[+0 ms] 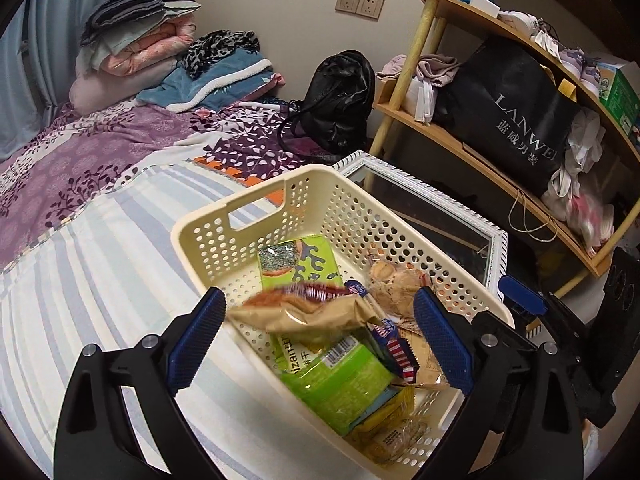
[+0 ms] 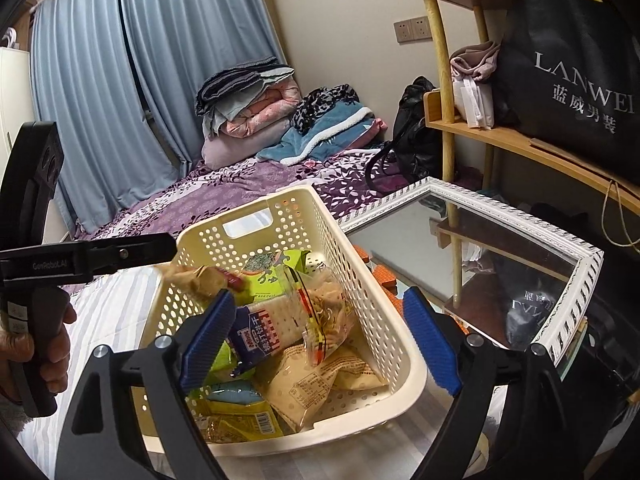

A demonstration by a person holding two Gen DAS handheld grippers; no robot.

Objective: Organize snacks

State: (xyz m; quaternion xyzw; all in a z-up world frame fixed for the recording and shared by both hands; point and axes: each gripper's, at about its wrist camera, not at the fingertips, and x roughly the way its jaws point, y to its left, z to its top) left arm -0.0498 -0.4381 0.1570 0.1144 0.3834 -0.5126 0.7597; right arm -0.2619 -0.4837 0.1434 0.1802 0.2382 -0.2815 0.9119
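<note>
My left tool (image 1: 320,336) is hanging open over the cream basket (image 1: 316,200) on the striped bed (image 1: 100,280), nothing pressed between its pads. A tan snack packet (image 1: 308,314), blurred, is lying across the green box (image 1: 340,384) inside. My right tool (image 2: 320,340) is also standing open, empty, above the basket's near edge. Only the right view is showing my hand (image 2: 48,356) gripping the left tool's handle, and the clear bag of biscuits (image 2: 324,312) leaning upright.
</note>
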